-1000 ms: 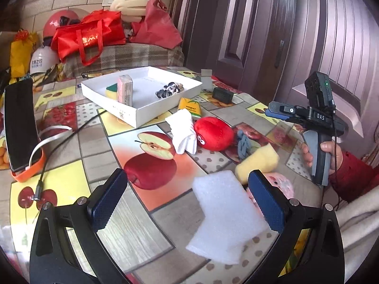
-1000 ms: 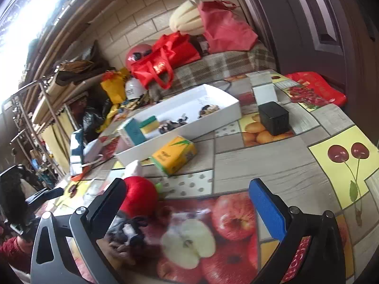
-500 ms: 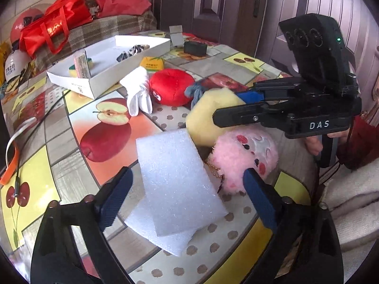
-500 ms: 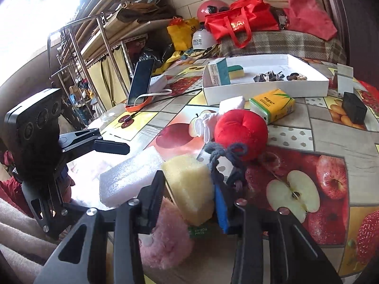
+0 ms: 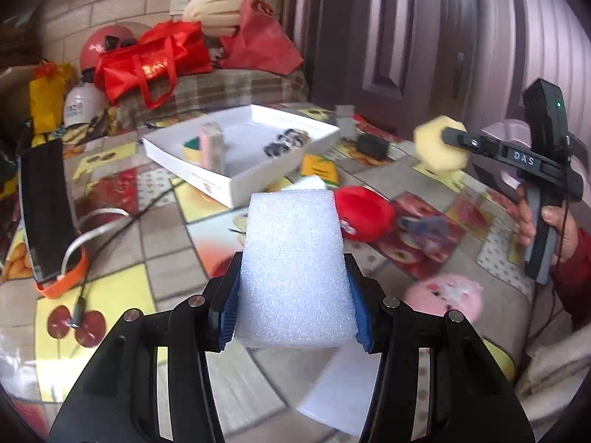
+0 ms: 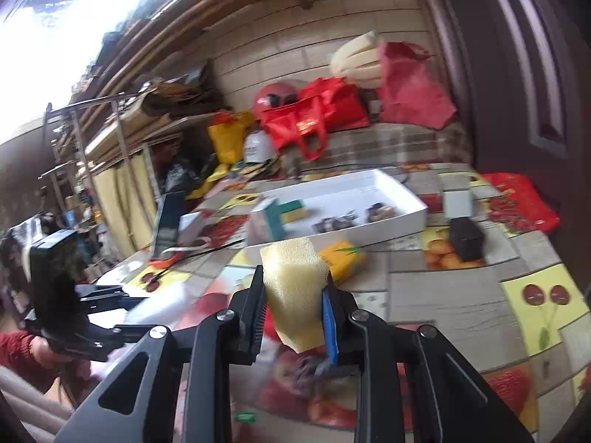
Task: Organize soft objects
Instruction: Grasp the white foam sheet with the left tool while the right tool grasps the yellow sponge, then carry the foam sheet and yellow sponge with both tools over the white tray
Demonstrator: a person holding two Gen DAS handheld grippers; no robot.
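Note:
My left gripper (image 5: 291, 313) is shut on a white foam block (image 5: 293, 265) and holds it above the table. My right gripper (image 6: 295, 313) is shut on a yellow sponge (image 6: 293, 288), lifted off the table; the sponge also shows in the left wrist view (image 5: 439, 144). A white box (image 5: 243, 155) stands farther back on the table, holding a pink-and-white block, a yellow-green sponge and dark small items. A red plush ball (image 5: 365, 214), a pink plush toy (image 5: 447, 293) and a second white foam sheet (image 5: 340, 395) lie on the table.
A black phone in an orange case (image 5: 44, 206) with a cable lies at the left. A yellow tissue pack (image 6: 343, 258) and a small black box (image 6: 465, 238) sit near the white box. Red bags (image 5: 147, 62) lie on the couch behind.
My left gripper closed on the white foam block and lifted it. My right gripper, shut on the yellow sponge, raised it off the table and away from the pink plush.

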